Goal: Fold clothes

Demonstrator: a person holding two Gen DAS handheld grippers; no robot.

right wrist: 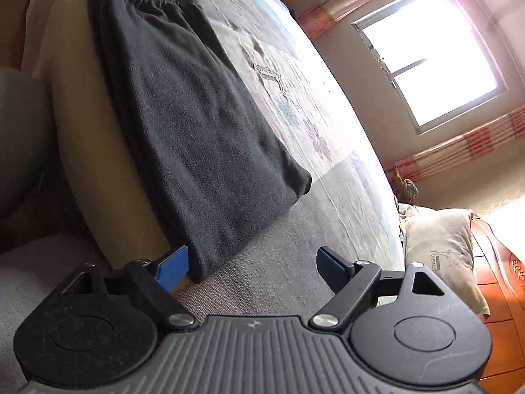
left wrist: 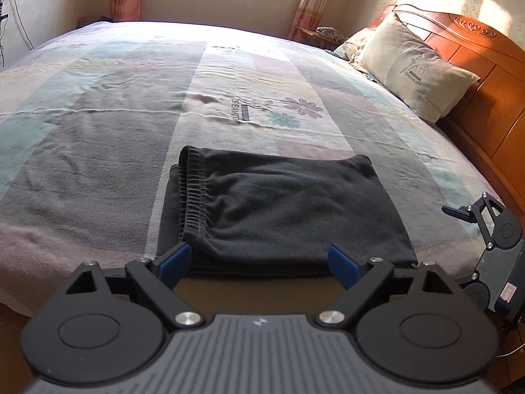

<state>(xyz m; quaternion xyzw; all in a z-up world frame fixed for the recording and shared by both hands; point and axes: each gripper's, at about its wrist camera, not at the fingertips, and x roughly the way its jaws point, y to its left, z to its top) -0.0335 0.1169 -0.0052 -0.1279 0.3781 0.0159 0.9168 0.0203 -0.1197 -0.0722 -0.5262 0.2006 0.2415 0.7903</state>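
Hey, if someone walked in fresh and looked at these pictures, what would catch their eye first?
The folded black pants near the front edge of the bed, elastic waistband on the left. Both the left gripper and the right gripper stand open at its near edge, holding nothing. Beyond, a bright window and a pillow by the wooden headboard.

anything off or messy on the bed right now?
Nothing stands out. The dark folded garment lies flat in a tidy stack near the bed's near edge, elastic waistband on its left side, layers roughly aligned. The bedsheet has mild wrinkles only. Left gripper and right gripper are both open, holding nothing.
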